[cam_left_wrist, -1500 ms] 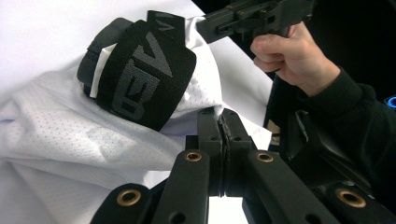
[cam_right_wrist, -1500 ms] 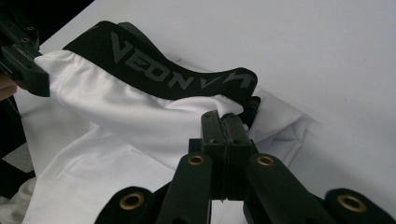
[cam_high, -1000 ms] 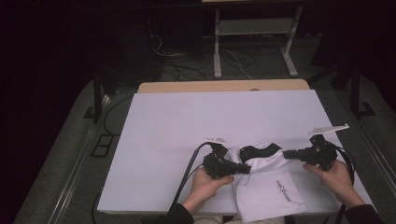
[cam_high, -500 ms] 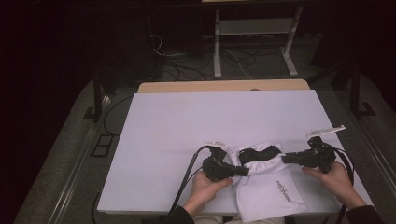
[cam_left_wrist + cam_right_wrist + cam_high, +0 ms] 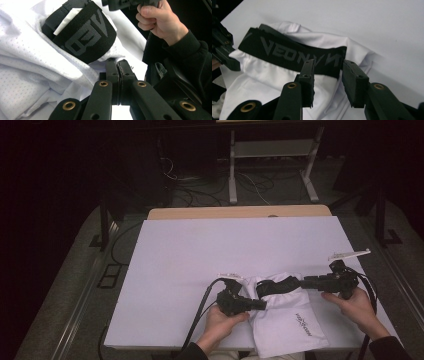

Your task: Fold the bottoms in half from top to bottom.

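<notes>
White mesh shorts [image 5: 295,320] with a black lettered waistband [image 5: 277,285] lie at the near edge of the white table [image 5: 225,245]. My left gripper [image 5: 262,305] is shut on the white fabric [image 5: 30,62] just below the waistband [image 5: 85,37], its jaws [image 5: 119,62] pressed together. My right gripper [image 5: 305,281] sits at the waistband's right end. Its jaws [image 5: 328,71] have just been opening and stand apart, with the waistband's end [image 5: 287,53] lying just past and between the tips, not pinched.
A wooden table edge [image 5: 240,212] runs behind the white top. Cables and a metal stand [image 5: 270,165] are on the dark floor beyond. The person's right hand [image 5: 160,22] holds the other gripper at the top of the left gripper view.
The right gripper's jaws have parted from the waistband end. The shorts have shifted slightly toward the near edge with the left hand.
</notes>
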